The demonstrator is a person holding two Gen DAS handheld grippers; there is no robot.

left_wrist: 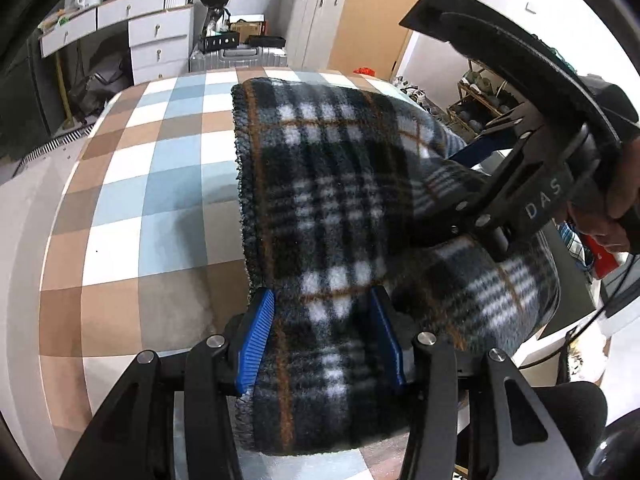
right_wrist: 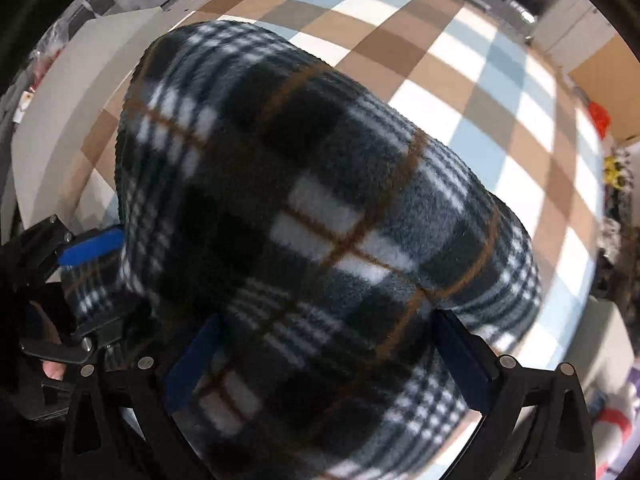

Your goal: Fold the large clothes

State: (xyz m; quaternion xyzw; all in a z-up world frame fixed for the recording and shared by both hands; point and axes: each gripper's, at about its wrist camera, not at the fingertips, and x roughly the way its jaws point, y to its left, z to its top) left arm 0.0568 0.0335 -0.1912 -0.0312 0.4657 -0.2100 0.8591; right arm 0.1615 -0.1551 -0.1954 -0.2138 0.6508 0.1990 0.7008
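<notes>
Nearest the left camera, at six o'clock, the left gripper (left_wrist: 324, 336) is clamped part-way closed on a thick bunch of the plaid fleece (left_wrist: 332, 184), blue pads (left_wrist: 258, 340) pressing it from both sides. From there the fleece runs up toward twelve o'clock as a folded band lying over the checked cover (left_wrist: 160, 184), its stitched edge on the nine o'clock side. At three o'clock the right gripper (left_wrist: 472, 176) reaches in from above, a hand (left_wrist: 616, 200) behind it, its tip buried in the cloth.

In the right camera the right gripper (right_wrist: 328, 360) holds a bulky fold of fleece (right_wrist: 320, 208) between its pads at six o'clock; the cloth bulges toward the lens and hides most of the cover (right_wrist: 480, 92) beyond. The left gripper (right_wrist: 96, 248) shows at nine o'clock, also gripping.

This looks like a fold in mid-carry: both ends held, the doubled fleece being brought down onto the cover. The next move likely calls for laying the held edge flat and square with the layer below, then letting go on both sides without dragging the fleece out of line.
</notes>
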